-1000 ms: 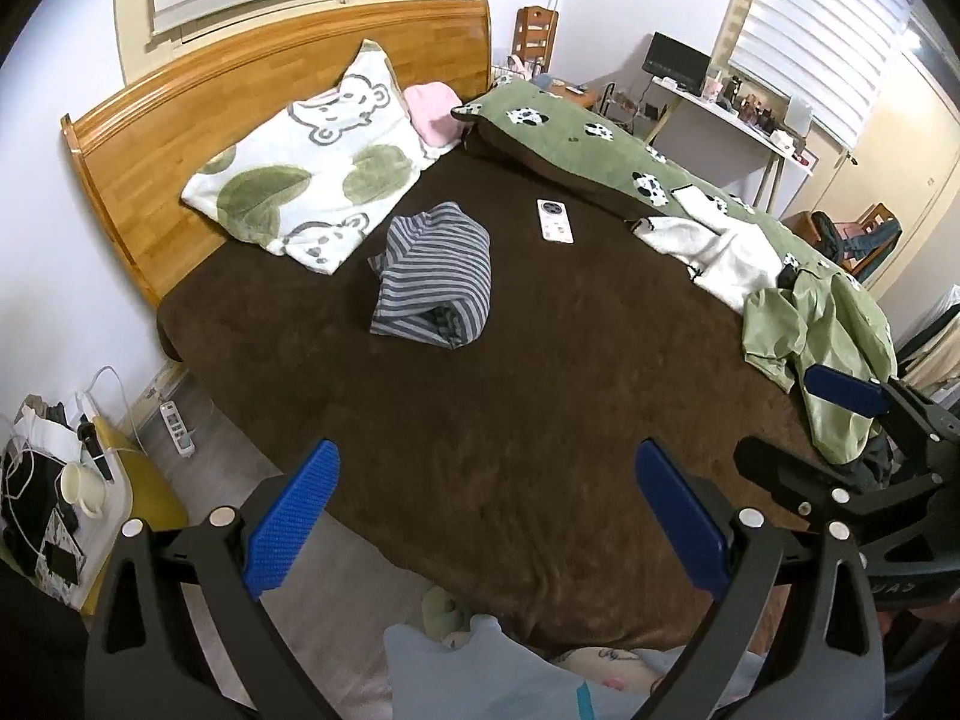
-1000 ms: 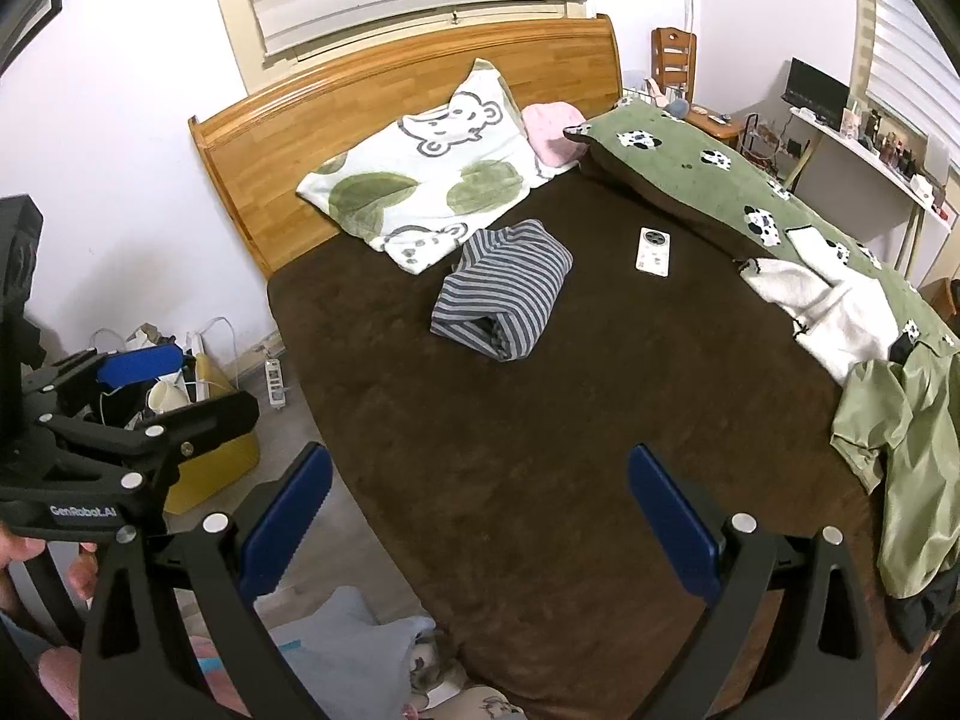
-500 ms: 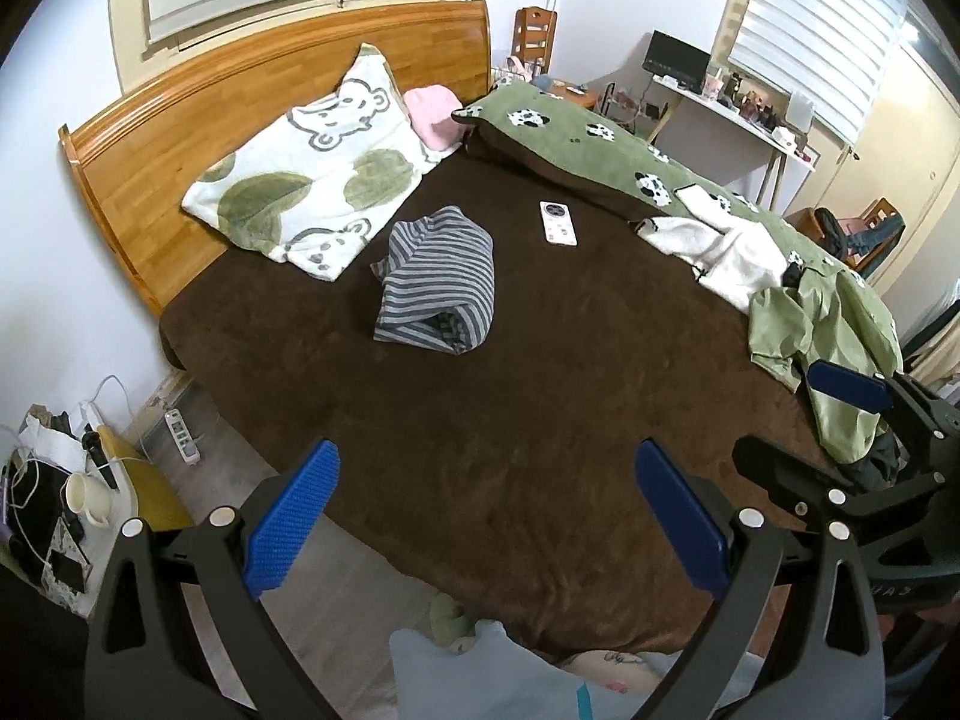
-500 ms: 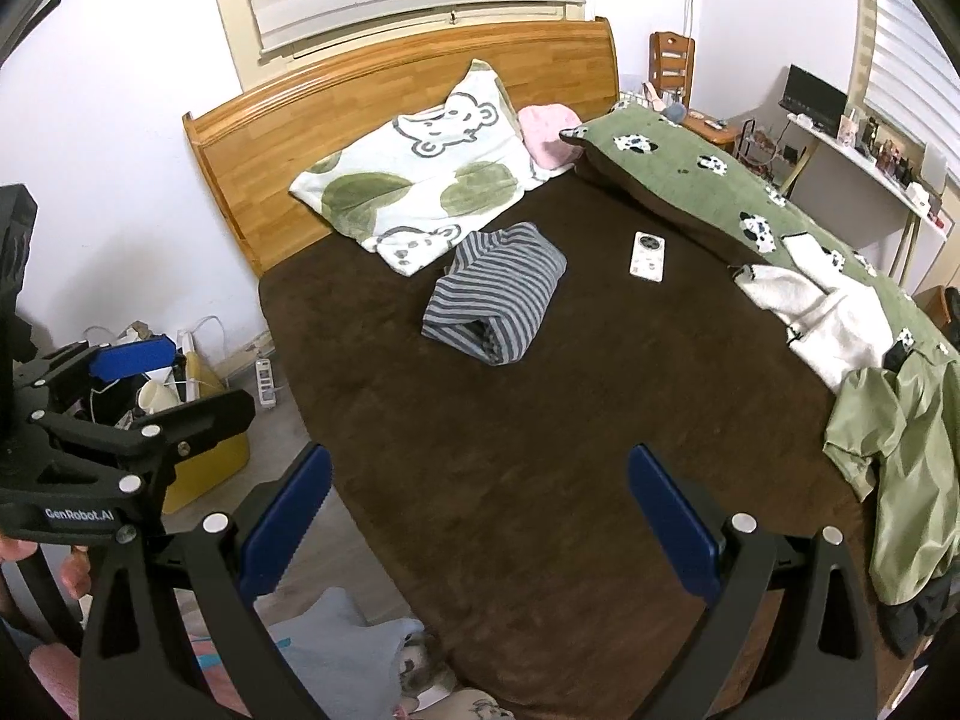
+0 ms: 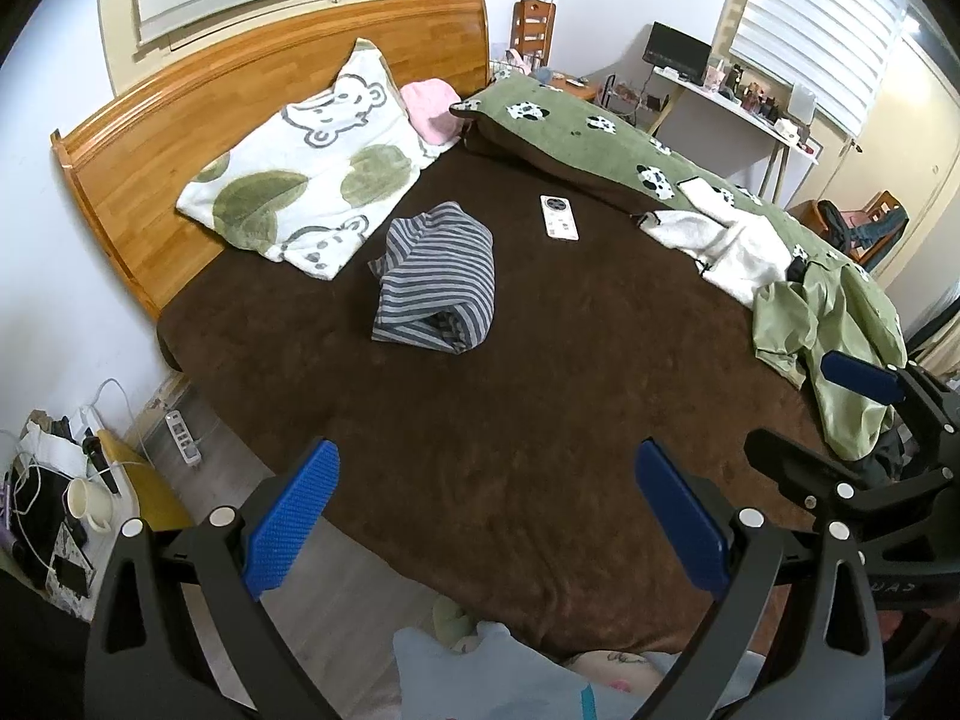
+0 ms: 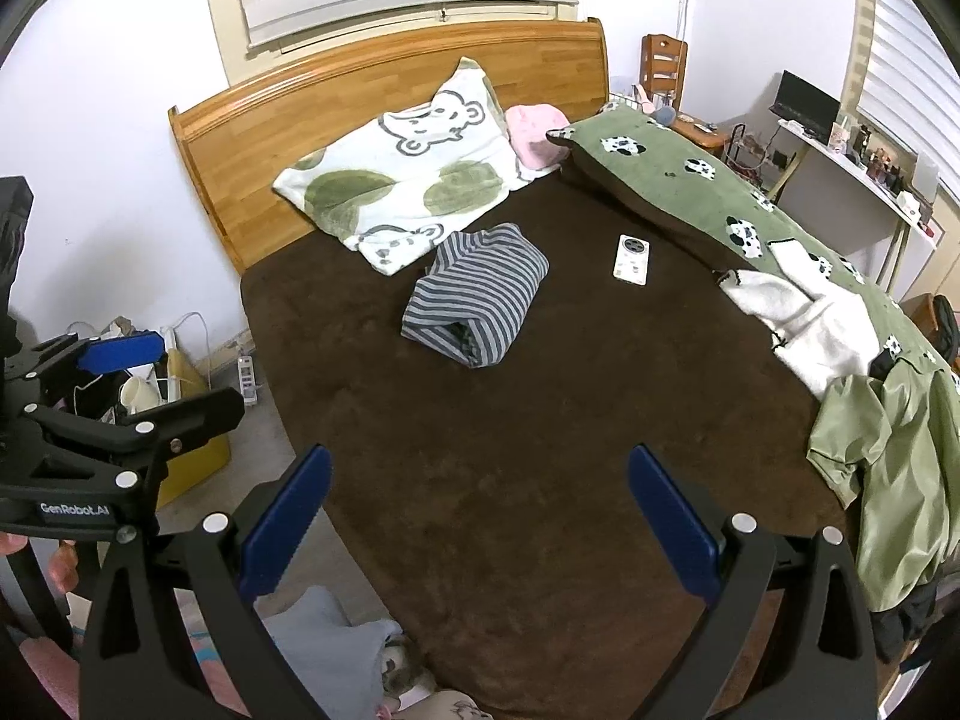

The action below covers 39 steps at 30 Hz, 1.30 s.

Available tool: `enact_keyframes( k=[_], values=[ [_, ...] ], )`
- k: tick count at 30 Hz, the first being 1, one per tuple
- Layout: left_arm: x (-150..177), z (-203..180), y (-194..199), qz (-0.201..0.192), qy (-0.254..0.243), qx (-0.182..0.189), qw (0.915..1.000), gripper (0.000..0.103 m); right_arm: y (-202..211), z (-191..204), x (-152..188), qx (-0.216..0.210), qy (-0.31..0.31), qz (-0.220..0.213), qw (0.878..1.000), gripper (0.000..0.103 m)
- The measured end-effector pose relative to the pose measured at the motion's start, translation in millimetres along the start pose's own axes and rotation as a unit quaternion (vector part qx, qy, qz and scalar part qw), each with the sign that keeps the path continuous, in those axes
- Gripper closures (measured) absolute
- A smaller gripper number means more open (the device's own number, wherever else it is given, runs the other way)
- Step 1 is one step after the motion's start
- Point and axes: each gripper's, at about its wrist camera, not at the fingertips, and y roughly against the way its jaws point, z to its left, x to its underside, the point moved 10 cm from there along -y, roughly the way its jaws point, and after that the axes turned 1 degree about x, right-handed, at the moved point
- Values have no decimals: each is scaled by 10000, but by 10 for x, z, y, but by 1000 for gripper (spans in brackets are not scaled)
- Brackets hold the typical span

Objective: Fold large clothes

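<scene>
Both the left tongs (image 5: 483, 519) and right tongs (image 6: 477, 516) hang released and empty over the bed's (image 5: 480, 420) near edge, probably since the striped garment (image 5: 437, 279) lies folded and 2 more wait right.

— Where do the two wrist views look from?
— Both from the foot end of the bed (image 5: 480, 480), high and well back, facing the headboard (image 6: 384, 78).
— What do they share?
— The striped garment (image 5: 435, 285), the pillow (image 6: 408, 180), and each other's gripper at the edge.
</scene>
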Motion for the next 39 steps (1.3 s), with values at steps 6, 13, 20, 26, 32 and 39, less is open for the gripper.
enact_keyframes(
  k=[6,13,20,26,32,39],
  values=[
    [-51,-31,-64,22,-96,40,9999,6,-40,-94,15,34,-93,28,9999,6],
    [-74,-61,-105,44,-155,-11,9999,6,-44,-145,27,47,-104,43,9999,6],
    [-93,30,-110,-3,-62,-157,9999,6,-46,-136,5,-23,-28,21,10000,6],
    [-69,163,-102,-45,181,-184,9997,7,-69,-49,-41,-111,138,-2,9998,6],
    [-100,183,-56,-194,149,-179,9995,7,-99,73,-94,-172,301,-10,9994,6],
    [-134,183,-39,-246,61,-244,9994,7,-115,102,-112,-193,307,5,9993,6]
  ],
)
